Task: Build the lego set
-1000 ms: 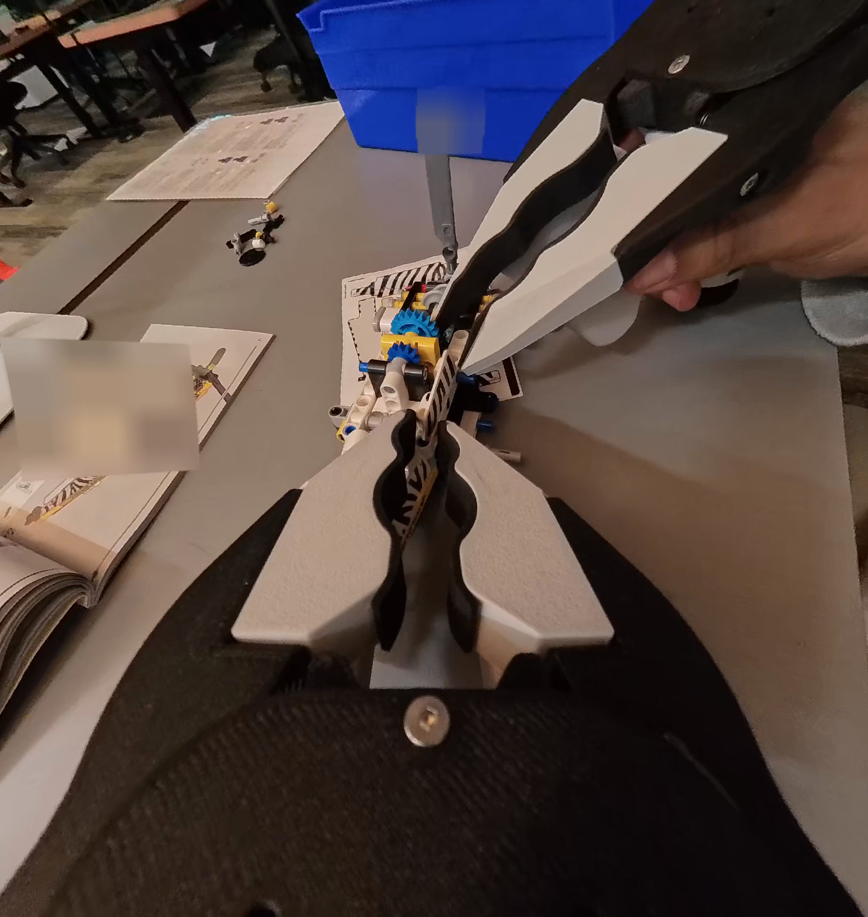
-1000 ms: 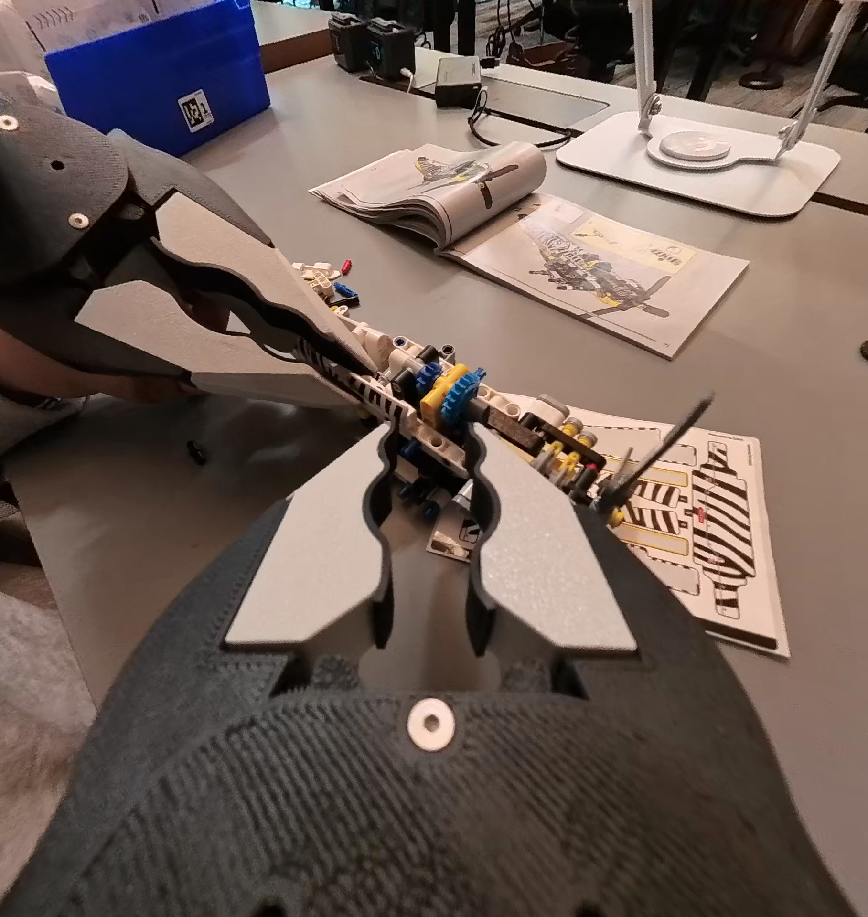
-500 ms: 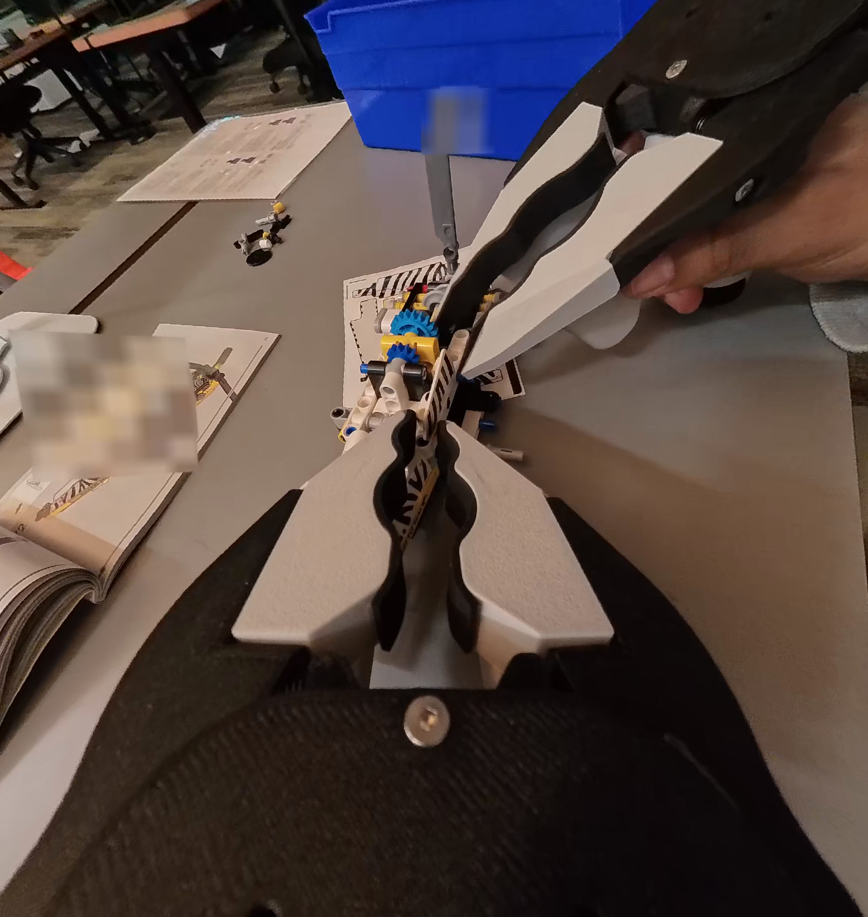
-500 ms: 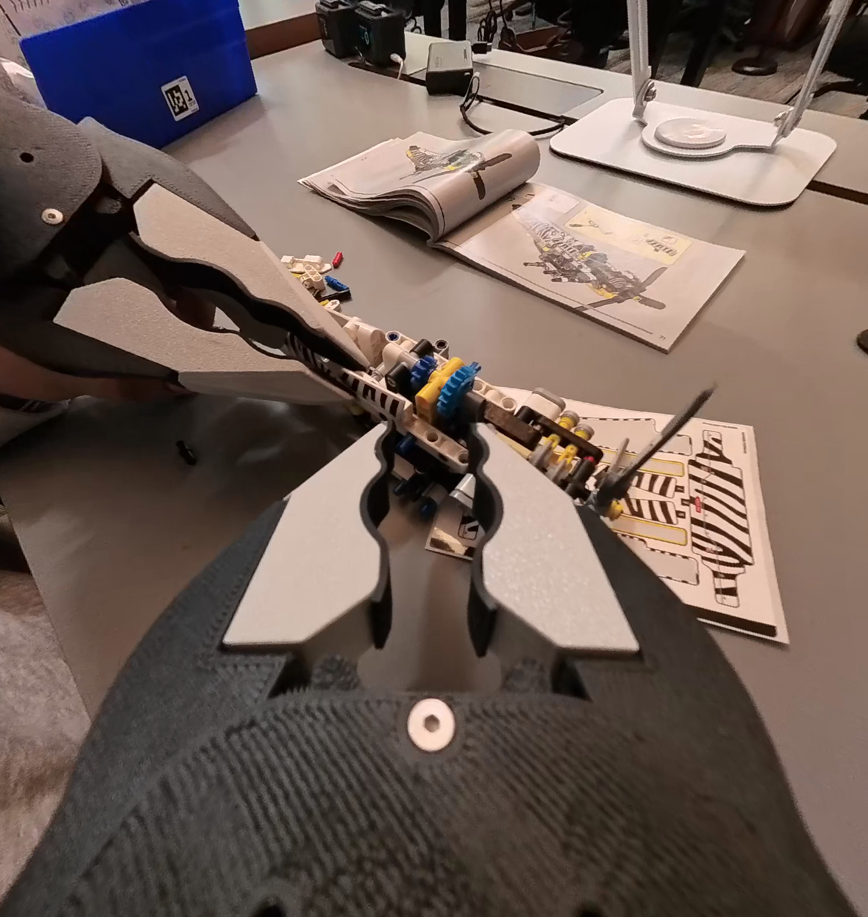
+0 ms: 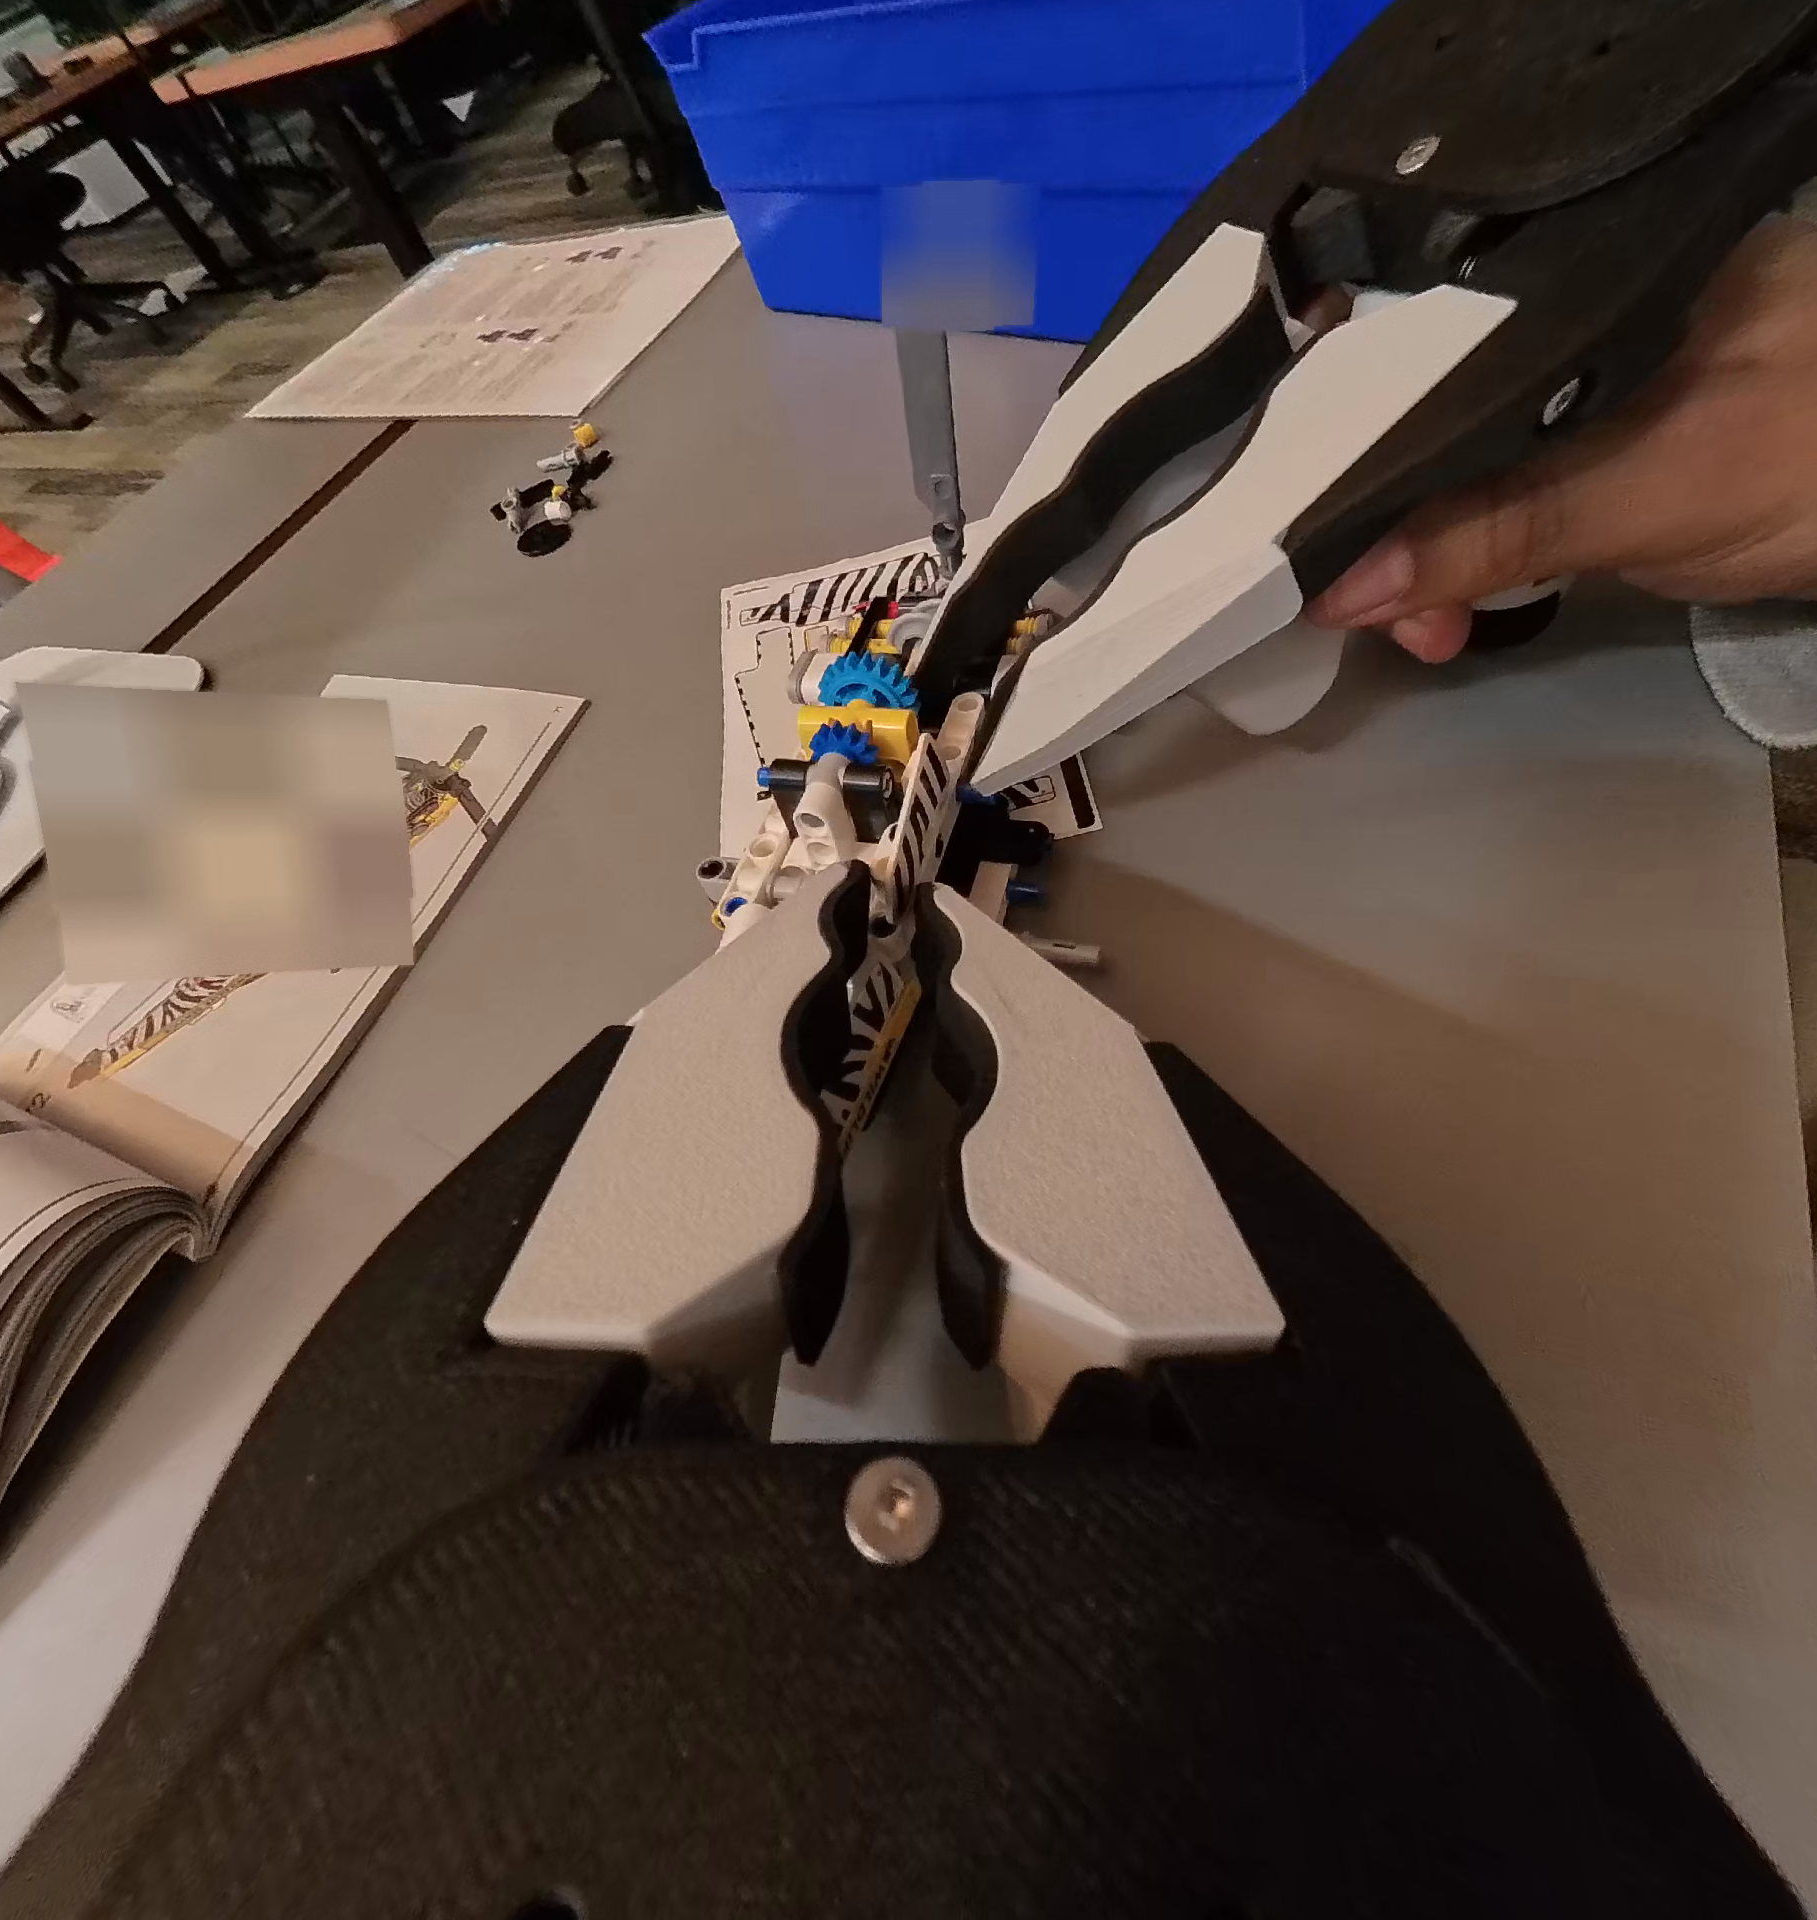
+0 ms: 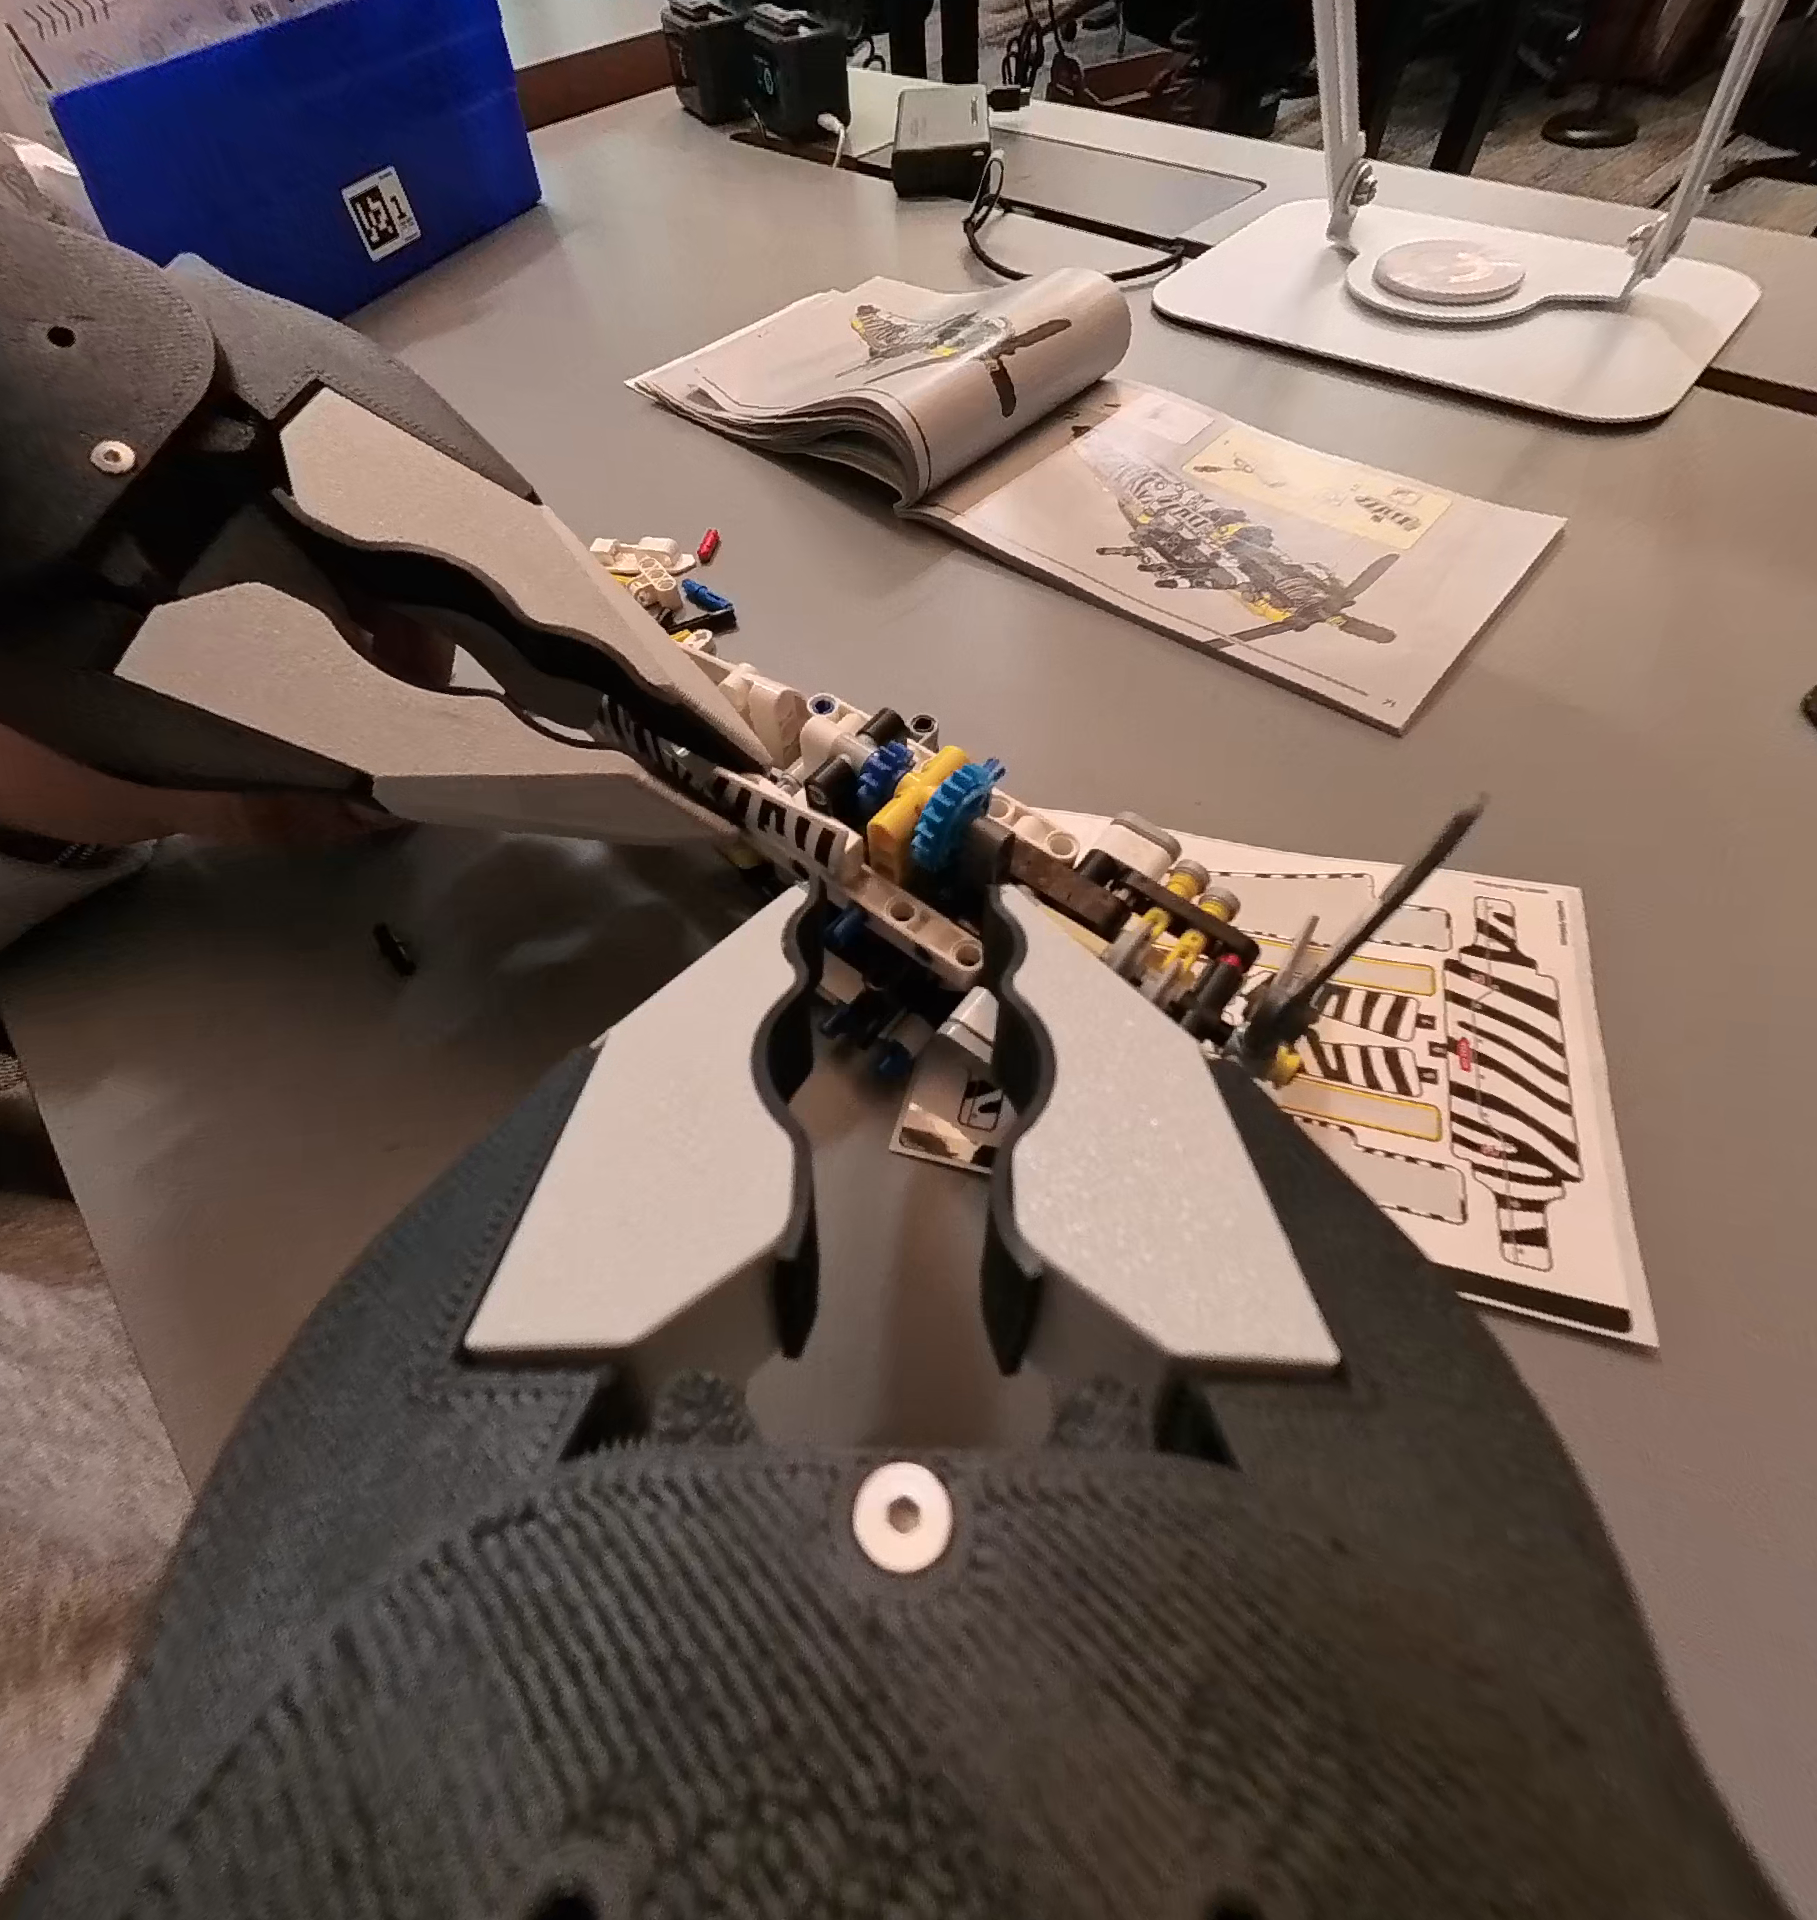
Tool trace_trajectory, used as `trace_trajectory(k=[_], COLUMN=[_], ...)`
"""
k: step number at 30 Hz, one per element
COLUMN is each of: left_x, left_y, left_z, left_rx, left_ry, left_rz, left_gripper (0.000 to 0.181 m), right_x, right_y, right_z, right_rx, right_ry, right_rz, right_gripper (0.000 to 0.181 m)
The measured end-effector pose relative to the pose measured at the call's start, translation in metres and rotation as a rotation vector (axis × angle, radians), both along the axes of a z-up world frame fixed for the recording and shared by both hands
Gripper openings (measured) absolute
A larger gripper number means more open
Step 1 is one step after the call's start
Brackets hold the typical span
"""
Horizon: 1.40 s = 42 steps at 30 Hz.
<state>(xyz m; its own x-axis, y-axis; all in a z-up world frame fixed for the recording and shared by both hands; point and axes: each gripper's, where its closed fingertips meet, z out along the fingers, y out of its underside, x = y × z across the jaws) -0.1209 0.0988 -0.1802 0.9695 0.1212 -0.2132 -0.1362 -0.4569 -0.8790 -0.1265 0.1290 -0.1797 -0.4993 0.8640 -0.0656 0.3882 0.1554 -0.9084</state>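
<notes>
The lego model (image 5: 852, 727) is a long plane body with blue gears, yellow parts, a zebra-striped side panel (image 5: 919, 831) and a grey propeller blade (image 5: 930, 416). My left gripper (image 5: 888, 909) is shut on the striped tail end. My right gripper (image 5: 951, 727) comes in from the upper right and clamps the model's middle. In the right wrist view the right gripper (image 6: 899, 914) grips the white beam of the model (image 6: 935, 821) just below the gears. The left gripper (image 6: 753, 800) holds the striped panel (image 6: 779, 821) from the left. The model hangs just above a zebra sticker sheet (image 6: 1506, 1091).
An open instruction booklet (image 6: 1195, 499) lies beyond the model. A blue bin (image 5: 831, 156) stands at the table's far end. Loose pieces (image 6: 665, 582) and a black pin (image 6: 393, 945) lie near the left gripper. A small sub-assembly (image 5: 551, 499) and a white stand base (image 6: 1455, 301) are also on the table. My left and right fingertips are right by each other. Between my left fingertips and the black pin (image 6: 393, 945) there is roughly 11 centimetres.
Both grippers keep their hold on the model. The model and both grippers have shifted only slightly; the left view has turned a little.
</notes>
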Motion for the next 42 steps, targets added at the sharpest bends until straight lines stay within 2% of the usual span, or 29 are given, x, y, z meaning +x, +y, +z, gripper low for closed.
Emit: trace_trajectory(k=[8, 13, 19, 22, 25, 29, 31, 32, 34, 39, 42], left_x=[0.003, -0.003, -0.030, -0.037, -0.043, -0.042, -0.039, -0.037, -0.035, -0.043, -0.044], left_y=[-0.002, -0.014, -0.047, -0.062, -0.070, -0.067, -0.060, -0.056, -0.049, -0.045, -0.046], left_z=[0.009, 0.042, 0.080, 0.095, 0.101, 0.097, 0.089, 0.084, 0.077, 0.069, 0.071], left_rx=[0.059, 0.250, 0.560, 0.716, 0.800, 0.748, 0.665, 0.619, 0.542, 0.437, 0.430], left_ry=[-0.004, -0.063, -0.296, -0.453, -0.551, -0.463, -0.380, -0.337, -0.238, -0.003, 0.046], left_rz=[-0.019, 0.000, 0.072, 0.043, 0.027, 0.063, 0.083, 0.093, 0.119, 0.239, 0.255], left_gripper=[0.017, 0.027, 0.039, 0.040, 0.040, 0.039, 0.028, 0.026, 0.023, 0.019, 0.000], right_x=[0.001, 0.004, 0.016, 0.027, 0.037, 0.041, 0.041, 0.041, 0.039, 0.032, 0.033], right_y=[0.000, -0.002, 0.004, 0.008, 0.012, 0.014, 0.016, 0.018, 0.026, 0.050, 0.059], right_z=[0.004, 0.008, 0.036, 0.053, 0.065, 0.070, 0.071, 0.073, 0.078, 0.081, 0.084], right_rx=[-0.008, -0.002, -0.059, -0.098, -0.128, -0.143, -0.143, -0.148, -0.186, -0.303, -0.366], right_ry=[0.024, 0.059, 0.243, 0.367, 0.465, 0.499, 0.514, 0.526, 0.544, 0.508, 0.498], right_rz=[0.001, 0.014, -0.014, -0.016, -0.022, -0.023, -0.036, -0.058, -0.121, -0.262, -0.301], right_gripper=[0.030, 0.033, 0.017, 0.017, 0.015, 0.018, 0.017, 0.018, 0.000, 0.000, 0.000])
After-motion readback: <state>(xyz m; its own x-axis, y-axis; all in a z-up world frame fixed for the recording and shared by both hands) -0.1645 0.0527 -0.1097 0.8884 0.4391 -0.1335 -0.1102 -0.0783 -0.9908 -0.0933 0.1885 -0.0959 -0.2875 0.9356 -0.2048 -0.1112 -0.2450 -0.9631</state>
